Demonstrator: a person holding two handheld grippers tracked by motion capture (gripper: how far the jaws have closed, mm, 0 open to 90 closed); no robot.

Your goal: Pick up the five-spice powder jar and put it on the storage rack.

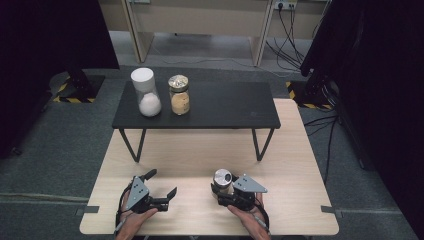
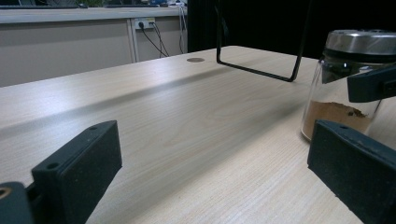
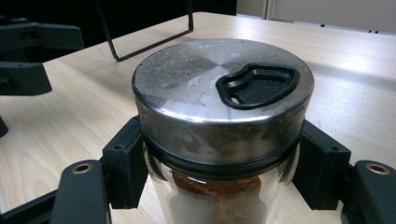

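Observation:
A glass jar (image 1: 222, 179) with a steel shaker lid and brown powder inside stands on the light wooden table (image 1: 200, 150), near its front edge. My right gripper (image 1: 218, 192) is shut on it; in the right gripper view both black pads press the glass just under the lid of the jar (image 3: 222, 102). My left gripper (image 1: 161, 183) rests to the left of the jar, apart from it, open with nothing between its jaws. In the left gripper view the jar (image 2: 343, 93) stands at the far right, beyond the wide-apart jaws of my left gripper (image 2: 212, 149).
A low black shelf (image 1: 225, 107) on thin metal legs spans the back of the table. On its left part stand a white-lidded jar of white powder (image 1: 146, 92) and a jar of tan contents (image 1: 179, 95). Cables and dark stands surround the table.

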